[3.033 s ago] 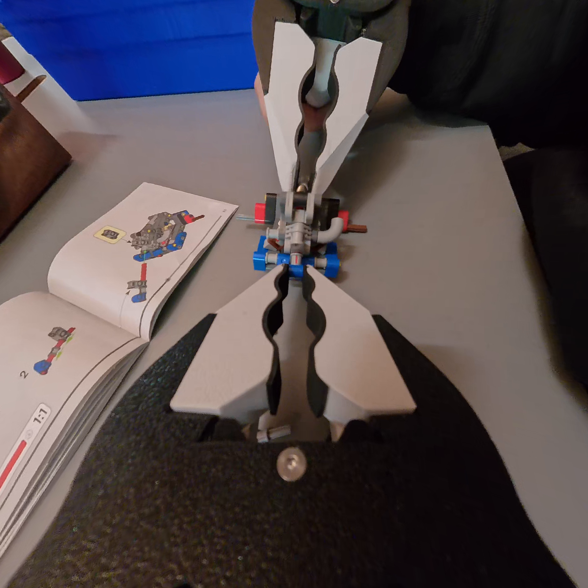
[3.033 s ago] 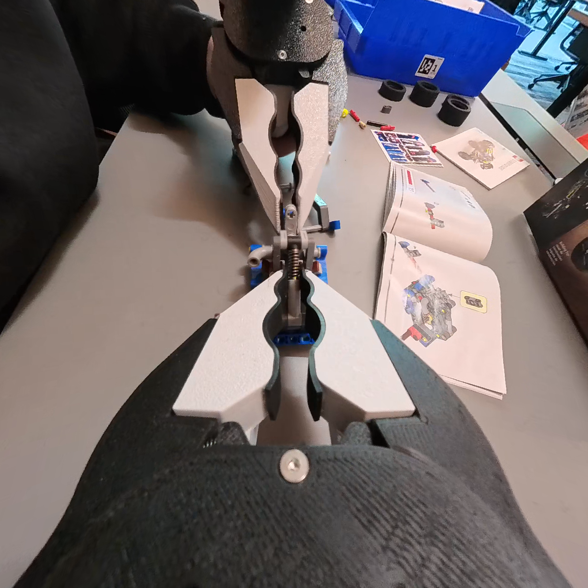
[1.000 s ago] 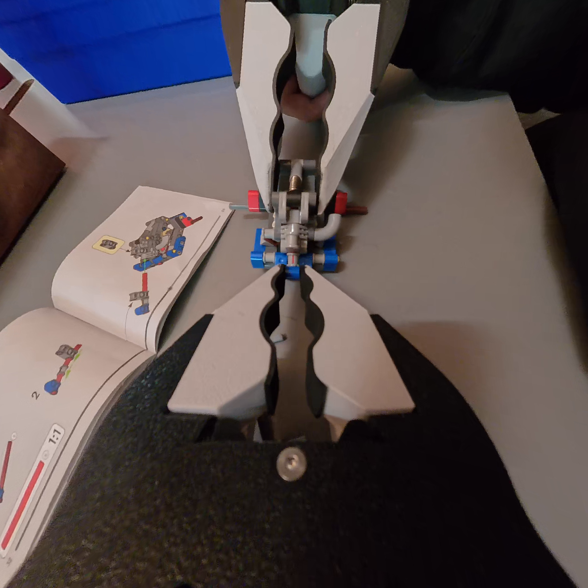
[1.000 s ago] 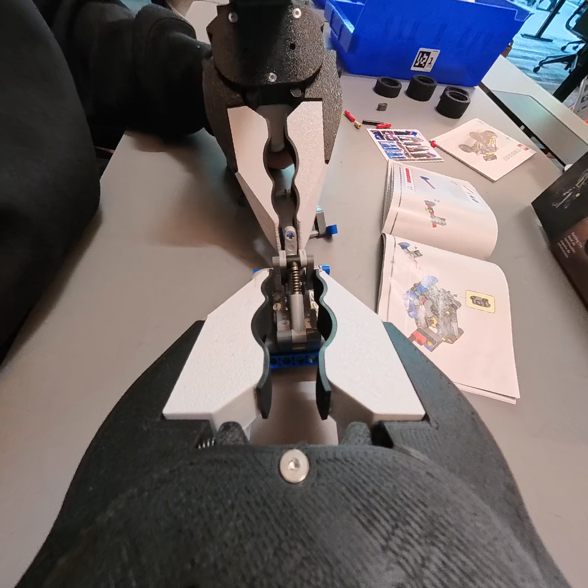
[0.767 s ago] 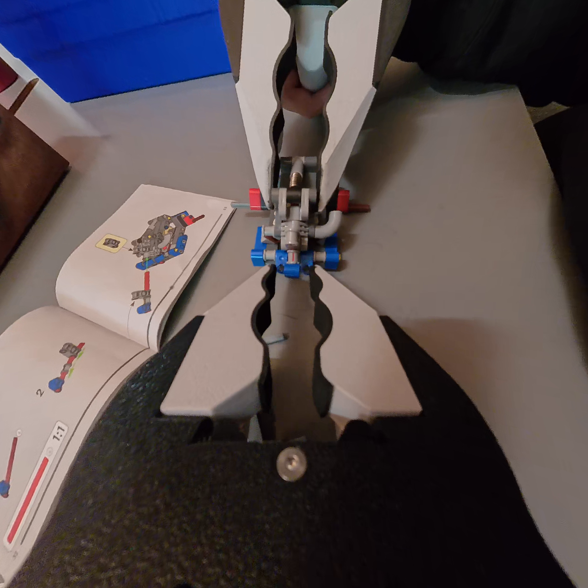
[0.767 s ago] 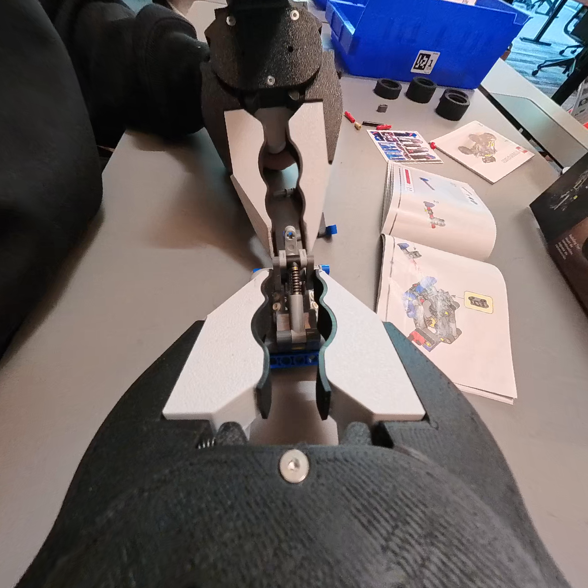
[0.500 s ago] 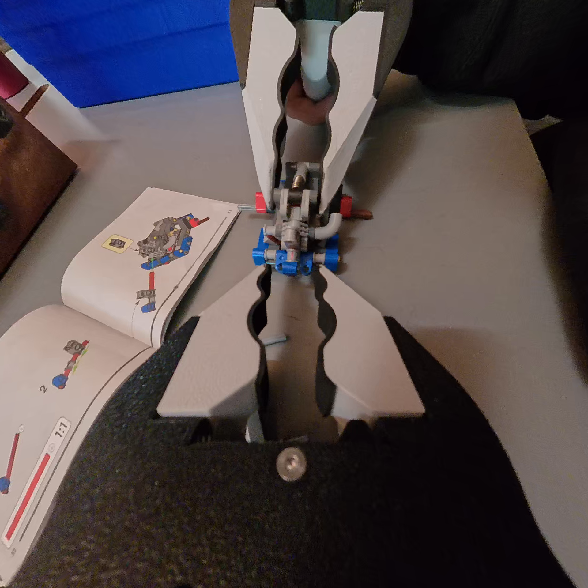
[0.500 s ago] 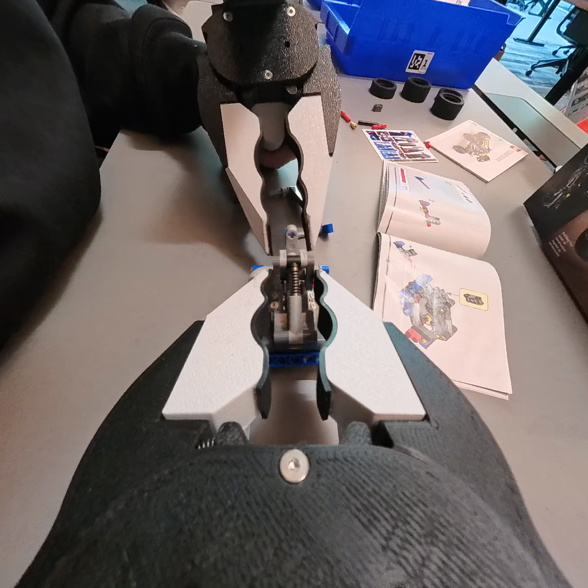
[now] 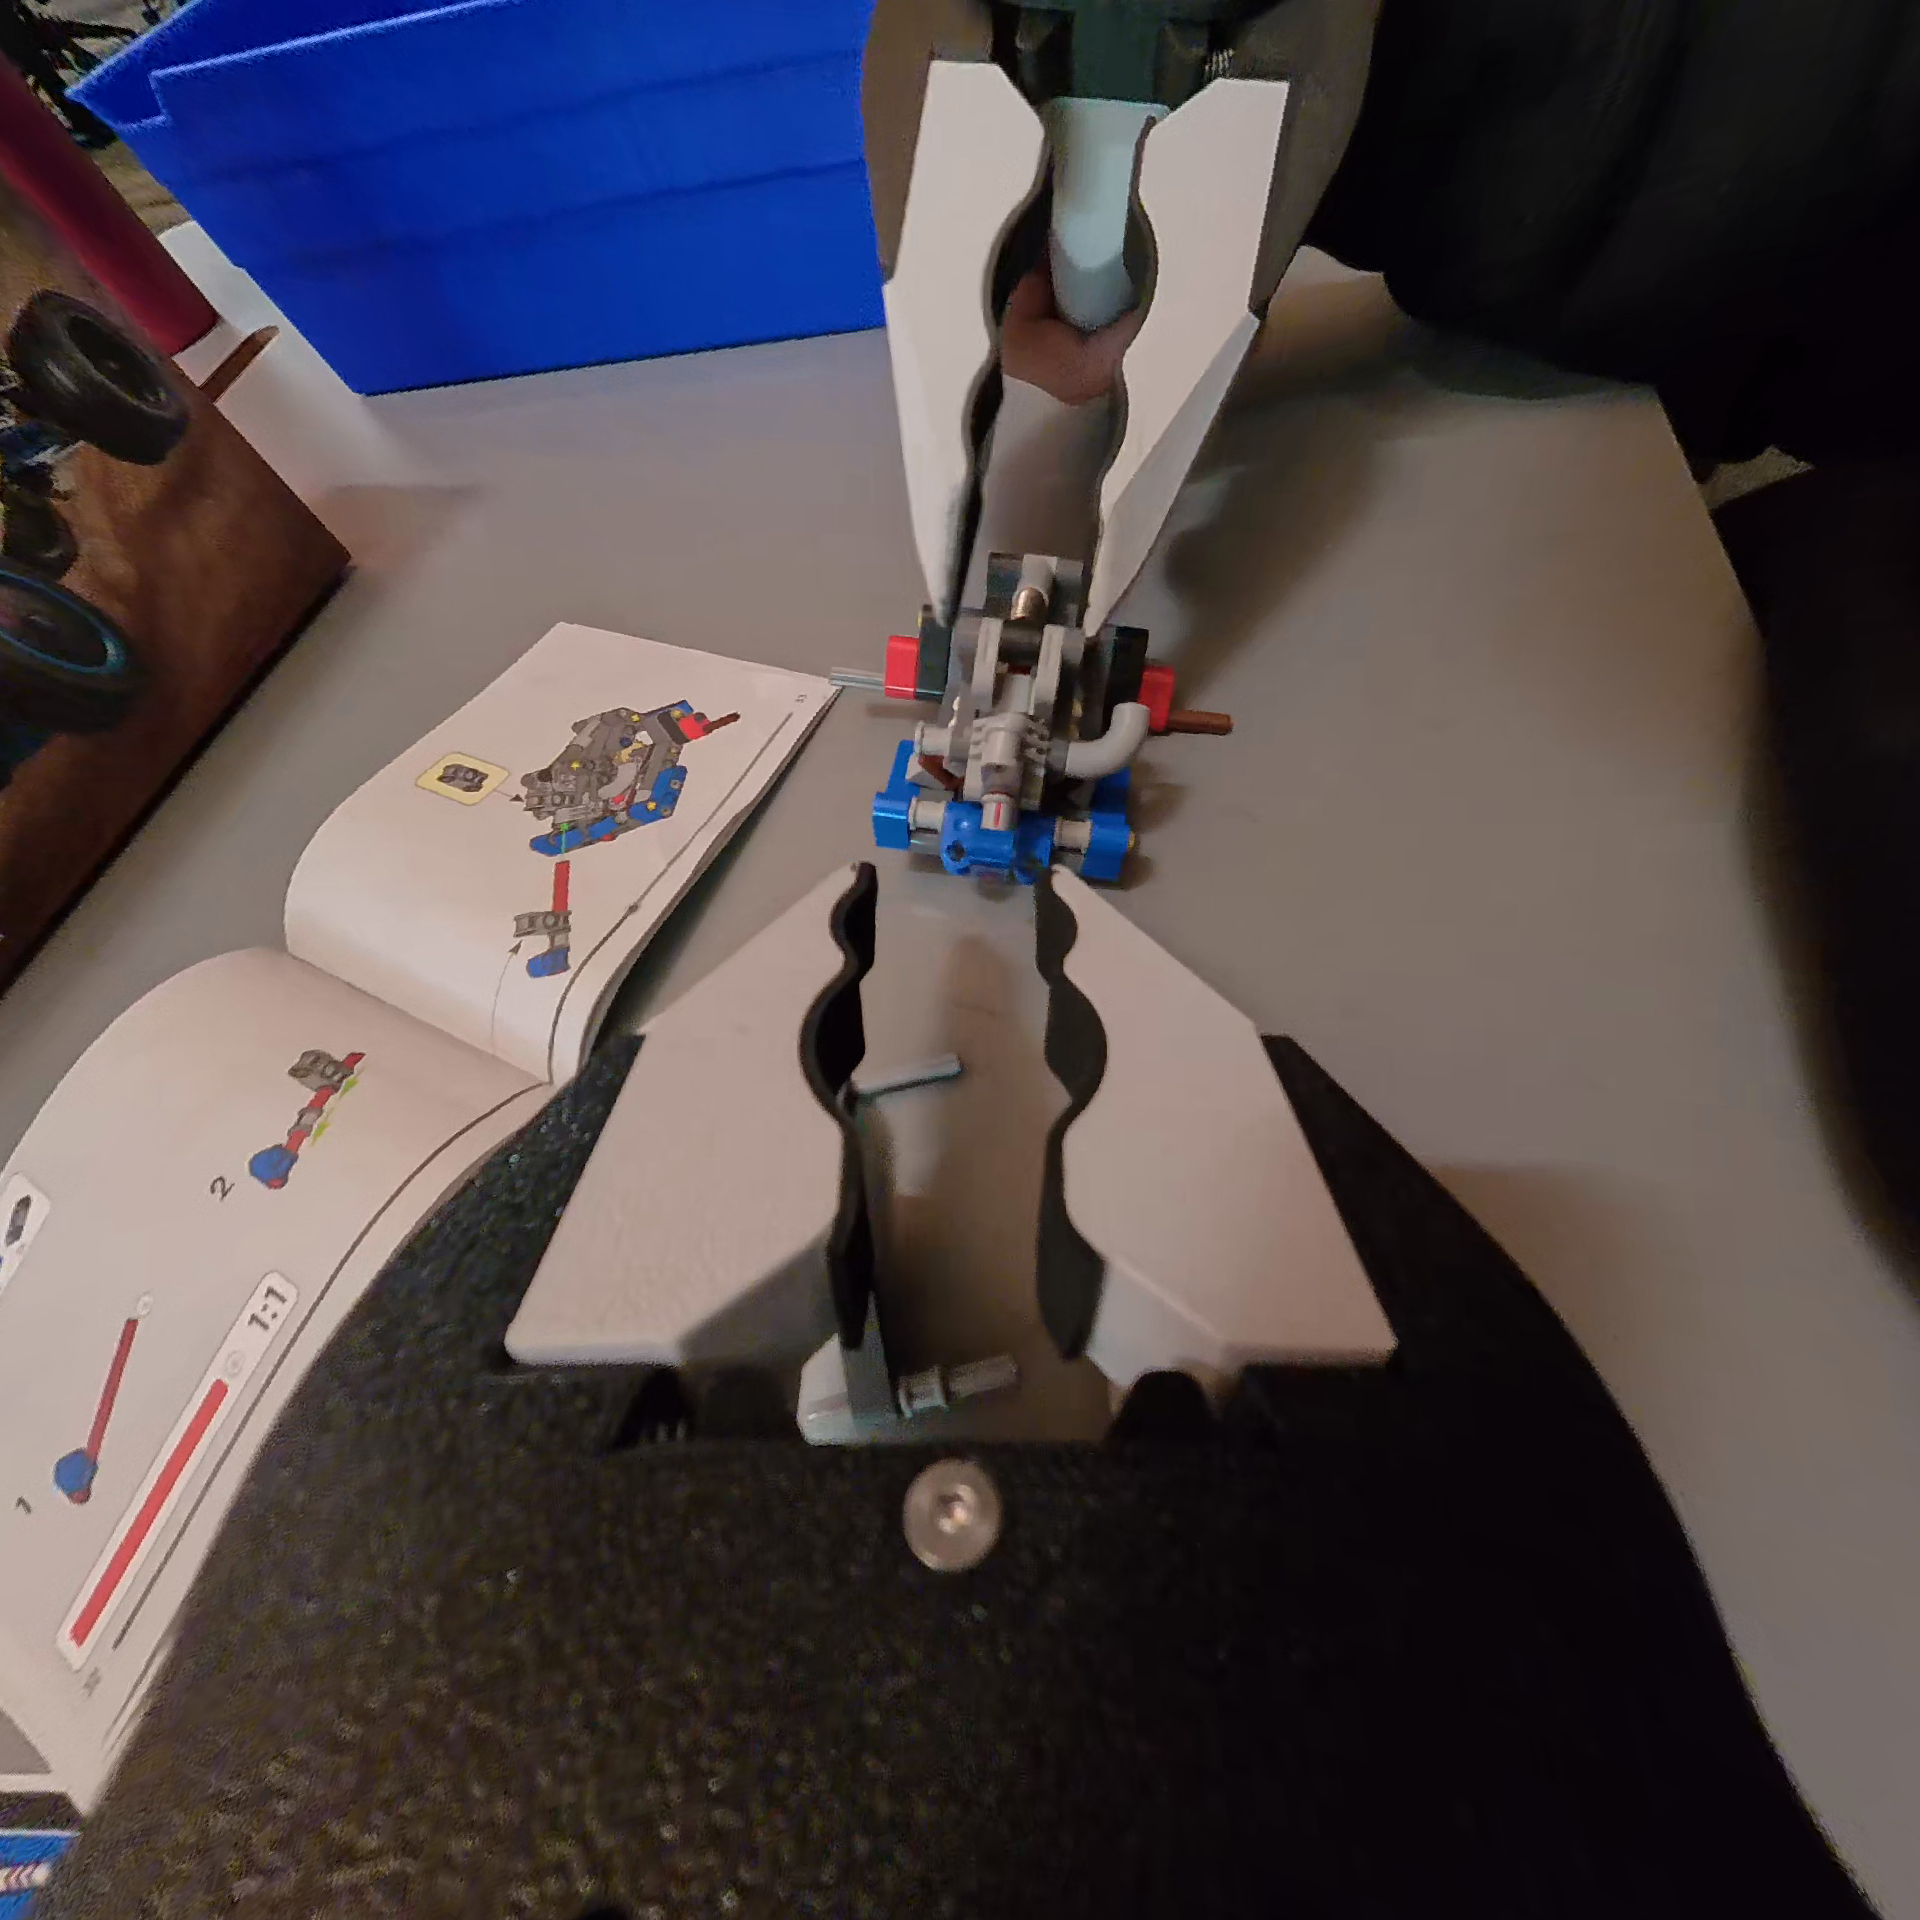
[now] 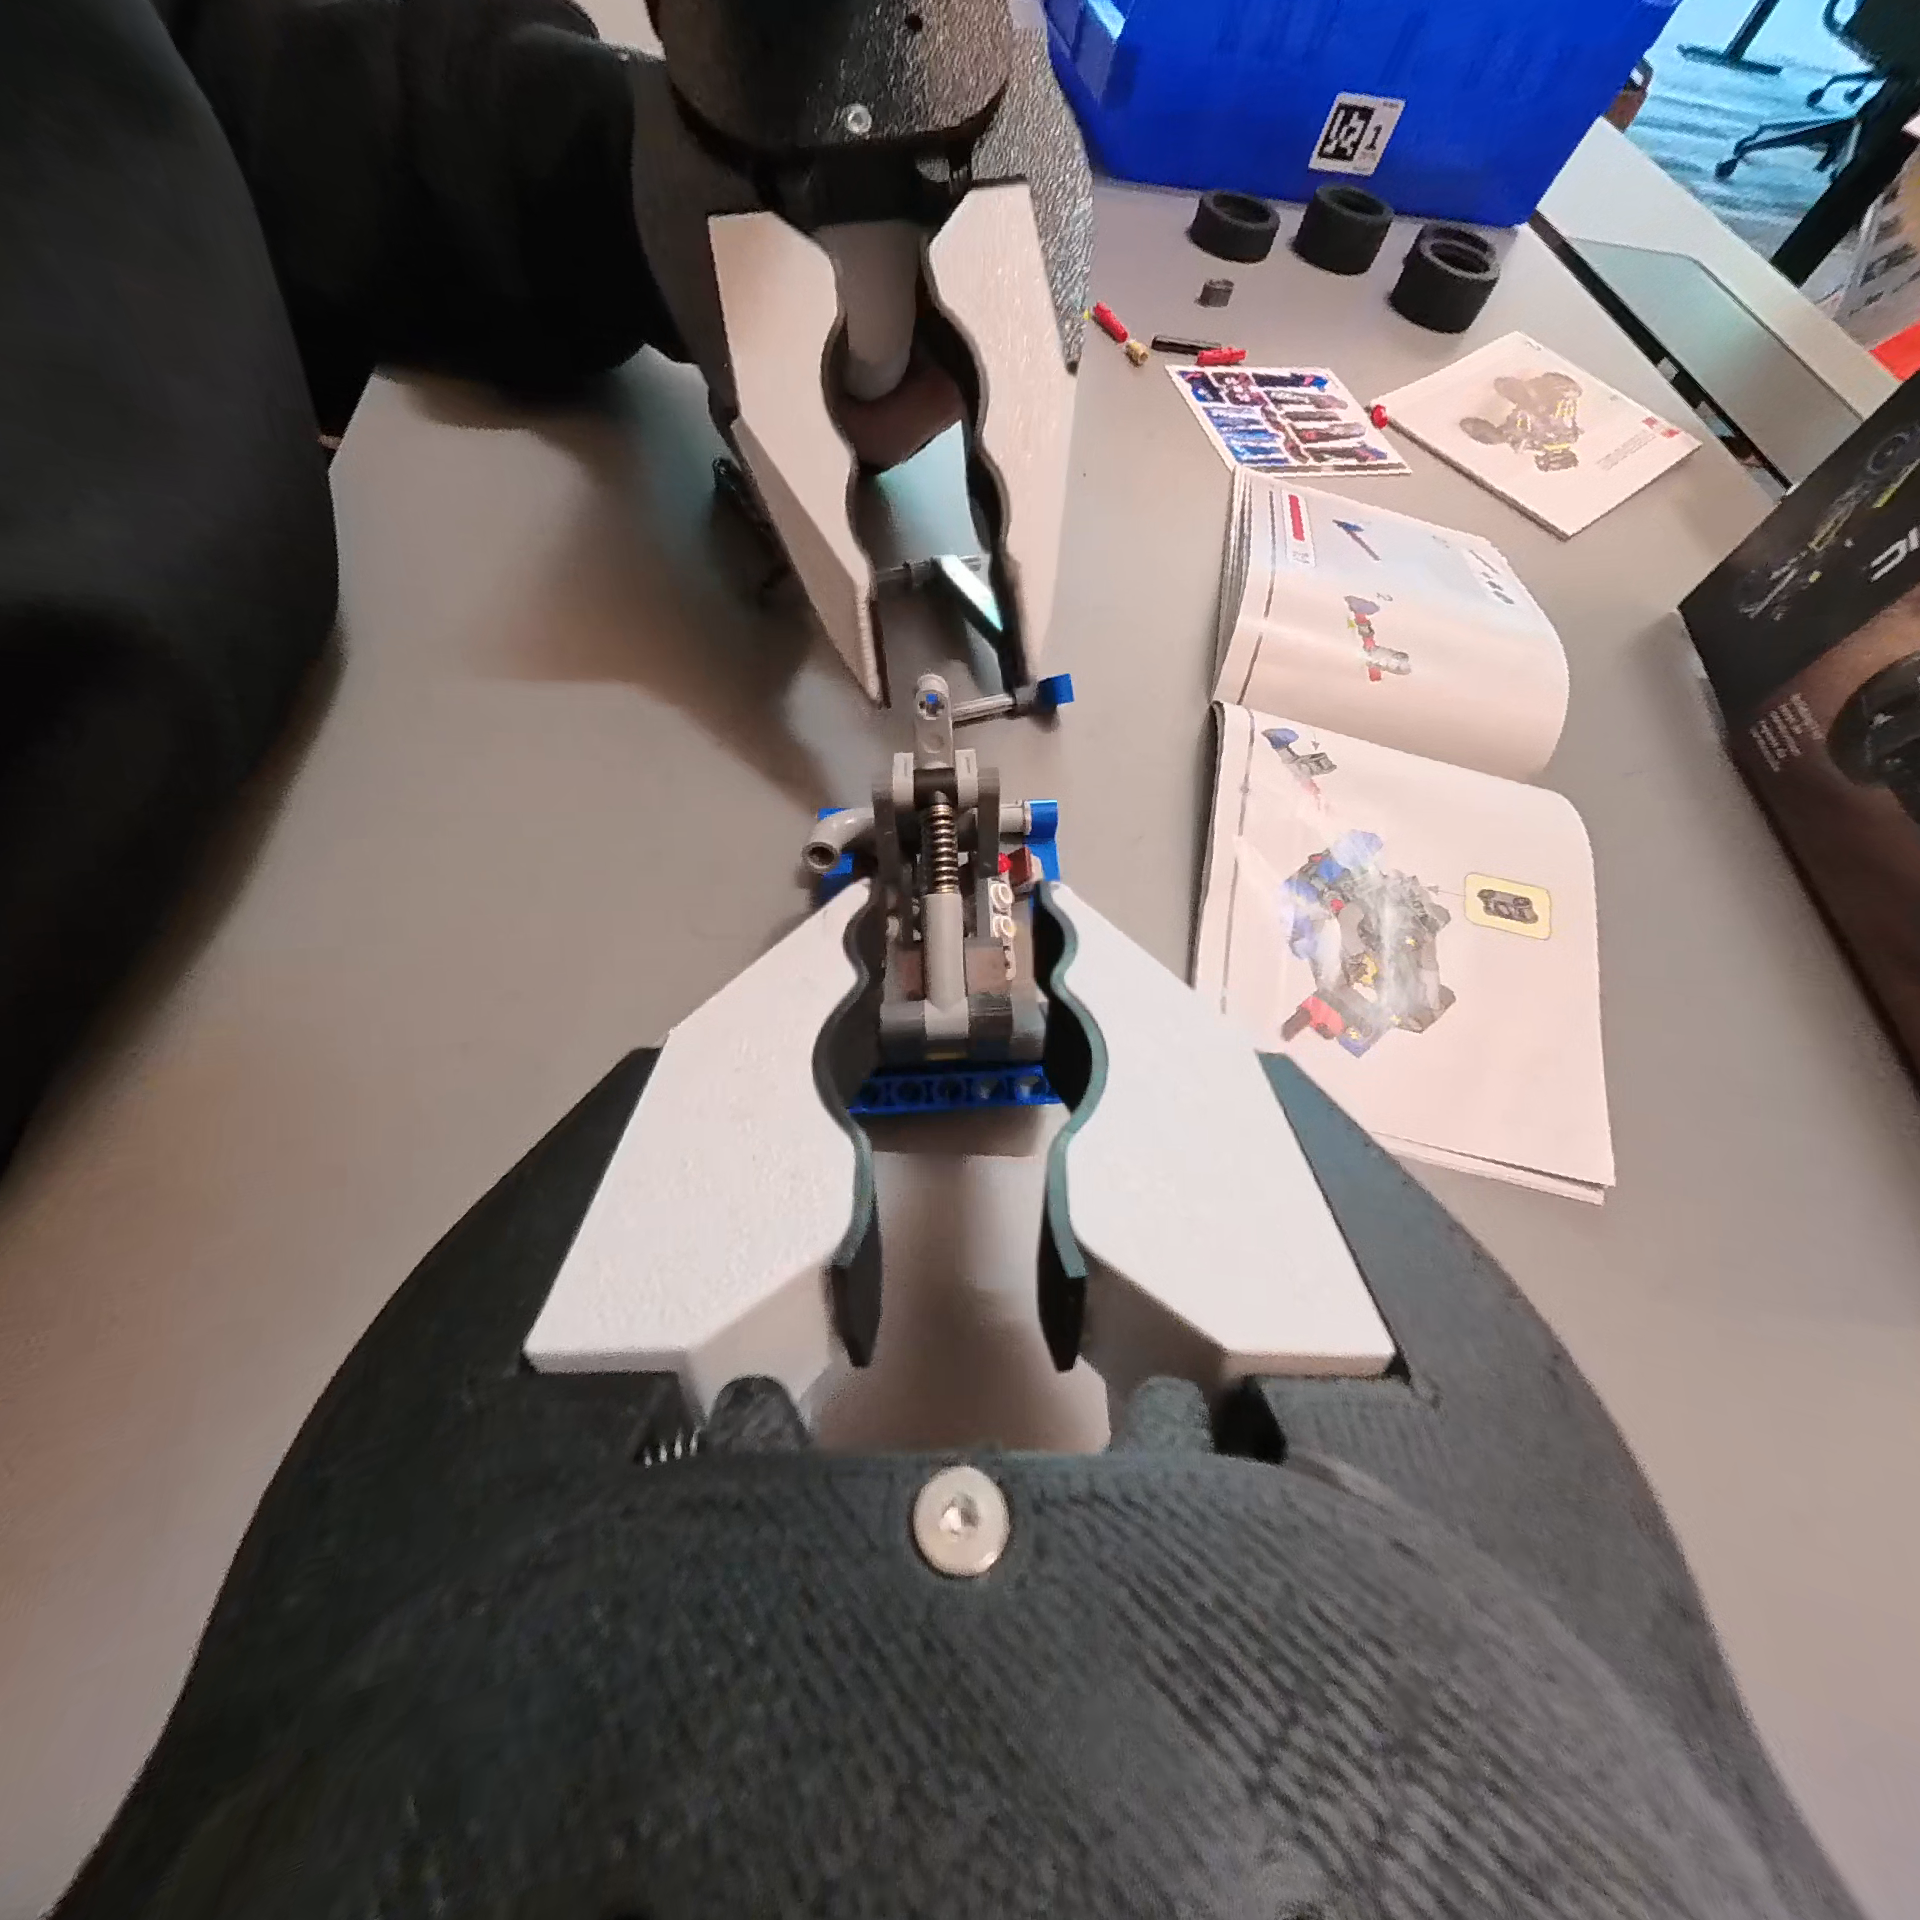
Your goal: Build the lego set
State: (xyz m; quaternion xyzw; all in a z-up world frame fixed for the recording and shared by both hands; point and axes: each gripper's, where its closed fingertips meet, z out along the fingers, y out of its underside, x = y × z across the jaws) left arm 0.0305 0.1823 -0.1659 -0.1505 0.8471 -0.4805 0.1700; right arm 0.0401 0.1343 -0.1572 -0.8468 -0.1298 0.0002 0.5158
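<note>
- Small lego model (image 9: 1003, 748) of grey, blue and red pieces with a metal spring on top: standing on the flat grey table (image 9: 1455, 831), right between the two claws.
- Left gripper (image 9: 951, 883) with pale grey fingers on a black body: wide open, holding nothing, tips just beside the blue end of the model and not touching it.
- Right gripper (image 10: 945, 914), the same kind: fingers on both sides of the model's grey back part.
- Right finger up against the model, a thin gap on the left side; cannot tell if squeezing or only around it.
- Thin grey lego pin (image 9: 914, 1075): lying on the table between the left gripper's open fingers.
- Grey rod with a blue end (image 10: 1023, 696): lying on the table just past the model, near the left gripper's tips.
- Open white instruction book (image 10: 1403, 883): lying flat beside the model, near but not touching.
- Farther off on the table: a colourful sticker sheet (image 10: 1283, 416), a small white leaflet (image 10: 1538, 436), three black rubber tyres (image 10: 1340, 223) and a big blue plastic bin (image 10: 1351, 73).
- Dark cardboard box (image 10: 1829, 727): at the table's edge, beyond the book.
</note>
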